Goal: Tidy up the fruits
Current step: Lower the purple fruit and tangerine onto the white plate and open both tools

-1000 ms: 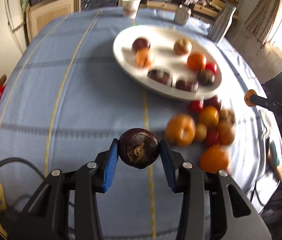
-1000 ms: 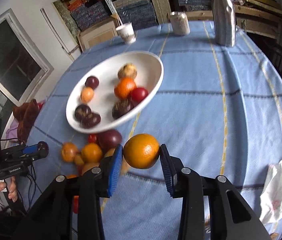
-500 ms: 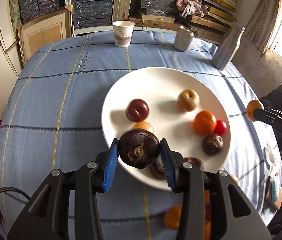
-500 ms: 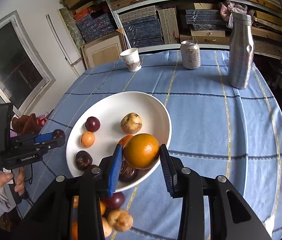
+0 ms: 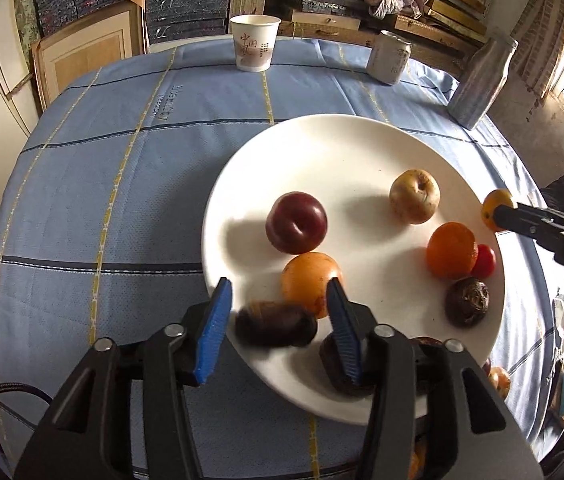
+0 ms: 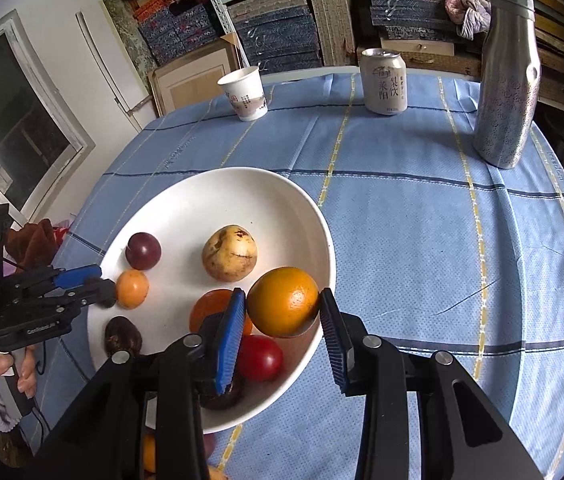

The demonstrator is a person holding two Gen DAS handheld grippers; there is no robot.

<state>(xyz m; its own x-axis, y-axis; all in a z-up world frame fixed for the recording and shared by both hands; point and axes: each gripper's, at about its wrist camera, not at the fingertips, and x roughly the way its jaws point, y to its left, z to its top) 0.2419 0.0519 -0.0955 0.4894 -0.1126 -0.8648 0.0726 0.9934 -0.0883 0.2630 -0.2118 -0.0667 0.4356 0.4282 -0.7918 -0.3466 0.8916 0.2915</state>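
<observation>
Two tongs work over a white plate (image 5: pixel 361 144) on the blue-checked tabletop (image 6: pixel 421 208). Nearest in the left wrist view, the left tongs (image 5: pixel 280 320) stand apart, and a blurred dark passion fruit (image 5: pixel 276 326) lies between the blue pads at the plate's near rim, touching neither pad as far as the blur lets one tell. Just beyond it on the plate sit an orange fruit (image 5: pixel 309 280), then a dark red plum (image 5: pixel 297 228), with a pale yellow pear (image 5: pixel 415 196), a tangerine (image 5: pixel 451 255), a small red fruit (image 5: pixel 485 261) and another wrinkled passion fruit (image 5: pixel 466 301) toward the plate's right side. In the right wrist view the right tongs (image 6: pixel 282 322) are clamped on an orange (image 6: pixel 283 302), held above the plate's near right rim. Along the tabletop's far edge stand a paper cup (image 6: pixel 244 94), a drink can (image 6: pixel 384 81) and, toward the far right corner, a metal bottle (image 6: pixel 507 80).
</observation>
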